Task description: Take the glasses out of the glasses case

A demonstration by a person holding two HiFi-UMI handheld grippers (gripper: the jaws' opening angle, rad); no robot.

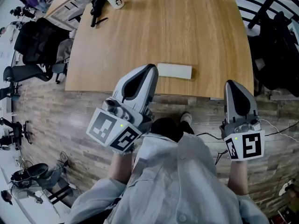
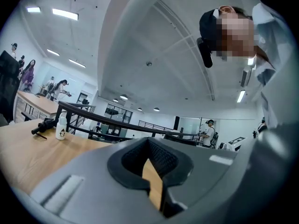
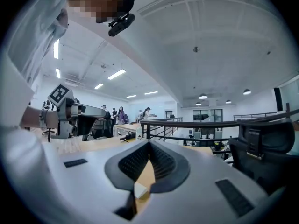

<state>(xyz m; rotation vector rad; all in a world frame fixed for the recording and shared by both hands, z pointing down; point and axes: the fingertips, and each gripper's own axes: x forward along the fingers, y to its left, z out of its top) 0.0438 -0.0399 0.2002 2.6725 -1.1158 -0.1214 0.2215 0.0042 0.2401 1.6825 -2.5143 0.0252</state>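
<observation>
Approach step: the white glasses case (image 1: 174,71) lies untouched on the worktop (image 1: 187,27). The left tongs (image 1: 151,68) and right tongs (image 1: 232,83) are clenched, empty. Next they must open to grasp the case.

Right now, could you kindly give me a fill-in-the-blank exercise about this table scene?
1. The glasses case on the wooden table is ___ in colour.
2. The case's lid is ___.
3. Of the left tongs and right tongs, the case lies nearer the ___ ones.
4. Both tongs are empty and ___.
Missing words: white; closed; left; shut.
</observation>
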